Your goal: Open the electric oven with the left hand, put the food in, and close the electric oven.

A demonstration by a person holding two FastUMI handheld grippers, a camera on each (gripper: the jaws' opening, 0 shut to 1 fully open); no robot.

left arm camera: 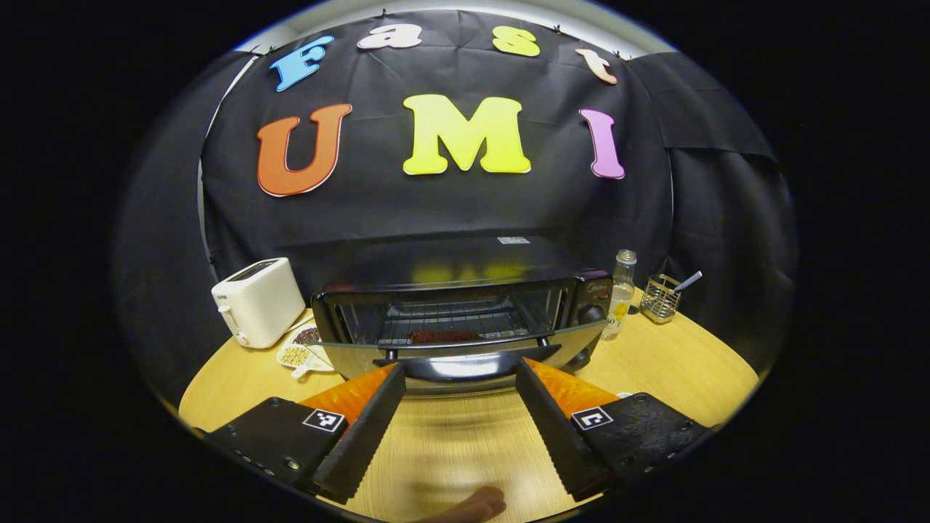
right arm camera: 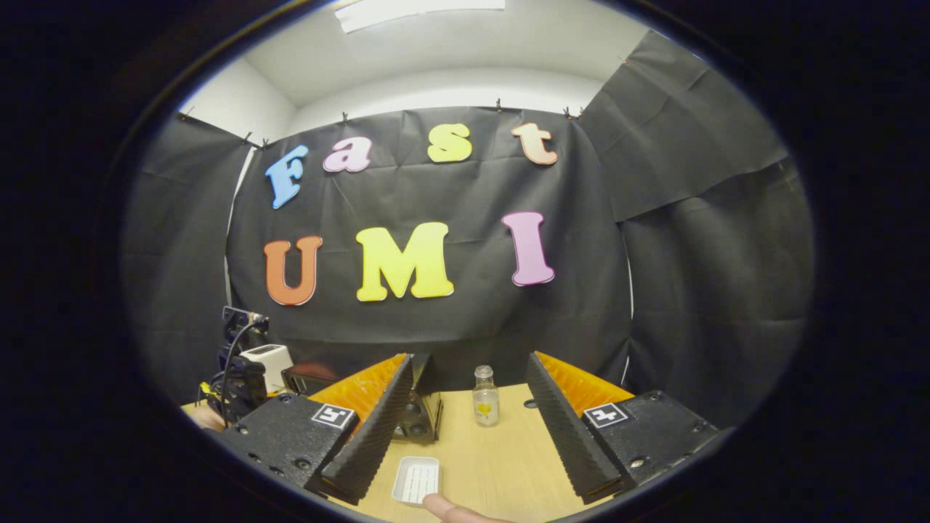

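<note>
- Oven [left arm camera: 465, 319] sits mid-desk against the booth wall, its glass door [left arm camera: 465, 349] partly lowered; we see dark food [left arm camera: 445, 336] on the rack inside.
- Our left tool [left arm camera: 459, 381] is spread wide just before the door handle [left arm camera: 465, 363], holding nothing.
- Our right tool [right arm camera: 468, 378] is also wide and empty, above a white tray [right arm camera: 416, 479] on the desk [right arm camera: 501, 457].
- A white toaster [left arm camera: 258, 301] stands left of the oven, a glass bottle [left arm camera: 622, 293] right.

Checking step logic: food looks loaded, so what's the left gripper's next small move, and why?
Probably lift the door handle to swing the oven shut. The door hangs partly open, food already sits on the rack, and the left gripper is open right before the handle.
</note>
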